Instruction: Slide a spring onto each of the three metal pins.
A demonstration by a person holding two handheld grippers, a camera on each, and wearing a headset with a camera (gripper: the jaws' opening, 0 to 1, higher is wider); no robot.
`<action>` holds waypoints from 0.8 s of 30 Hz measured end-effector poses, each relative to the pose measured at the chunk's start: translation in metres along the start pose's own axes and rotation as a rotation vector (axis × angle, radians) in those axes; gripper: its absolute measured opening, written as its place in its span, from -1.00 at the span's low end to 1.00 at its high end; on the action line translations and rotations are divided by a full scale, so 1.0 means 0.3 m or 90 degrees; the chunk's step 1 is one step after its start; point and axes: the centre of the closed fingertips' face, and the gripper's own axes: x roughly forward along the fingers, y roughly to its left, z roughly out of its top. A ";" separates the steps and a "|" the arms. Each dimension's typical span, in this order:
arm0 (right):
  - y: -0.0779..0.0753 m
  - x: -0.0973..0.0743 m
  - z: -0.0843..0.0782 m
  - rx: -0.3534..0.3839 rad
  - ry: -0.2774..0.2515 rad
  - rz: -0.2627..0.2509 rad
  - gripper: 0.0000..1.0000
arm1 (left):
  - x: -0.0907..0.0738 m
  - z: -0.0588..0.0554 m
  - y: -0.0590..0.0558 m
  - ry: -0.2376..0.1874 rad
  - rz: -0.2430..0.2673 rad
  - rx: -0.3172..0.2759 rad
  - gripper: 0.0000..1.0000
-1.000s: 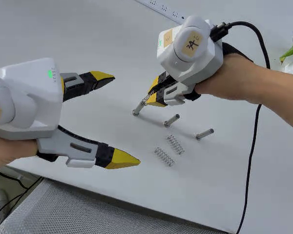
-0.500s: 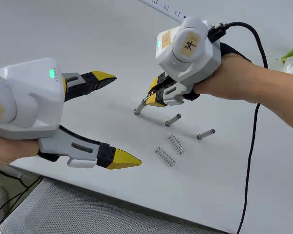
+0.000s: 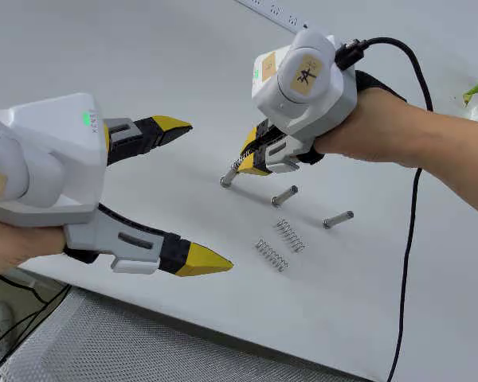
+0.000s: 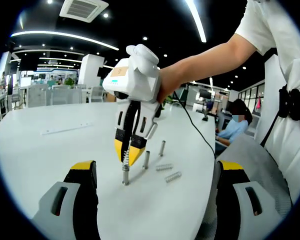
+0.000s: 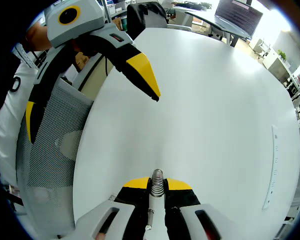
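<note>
First, the head view. The right gripper (image 3: 251, 165) pinches a spring (image 3: 236, 165) in narrow jaws, and the spring's lower end meets the top of the end pin (image 3: 226, 180), which stands on the white table (image 3: 143, 48). Two more pins (image 3: 284, 195) stand to the right of the end pin, the farther one (image 3: 338, 219) well apart from it. Two loose springs (image 3: 289, 235) lie flat, nearer the person than the end pin. The left gripper (image 3: 191, 191) hovers left of the end pin with its jaws wide and holding nothing. A black cable (image 3: 414, 199) runs down the table, far right of the end pin.

Next, the left gripper view. Its own jaws are spread wide apart around bare table (image 4: 50, 150). Ahead, the right gripper (image 4: 131, 151) points down, with the spring (image 4: 126, 159) hanging from its tips onto the upright end pin (image 4: 125, 178). The other pins (image 4: 146, 160) and the loose springs (image 4: 169, 171) sit just right of the end pin.

Last, the right gripper view. Its jaws are closed on the spring (image 5: 157, 182), and the end pin (image 5: 149, 216) shows between them. The left gripper (image 5: 90, 97) is above and to the left, gaping.
</note>
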 end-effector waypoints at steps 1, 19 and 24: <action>-0.001 0.002 -0.001 -0.002 0.001 0.002 -0.86 | 0.000 0.000 0.000 0.000 0.000 0.000 0.98; -0.006 0.042 -0.009 -0.021 0.015 0.016 -0.85 | 0.000 -0.001 0.001 -0.002 -0.001 -0.006 0.98; -0.011 0.055 -0.016 -0.021 0.017 0.017 -0.85 | 0.002 -0.002 0.000 -0.002 -0.003 -0.007 0.98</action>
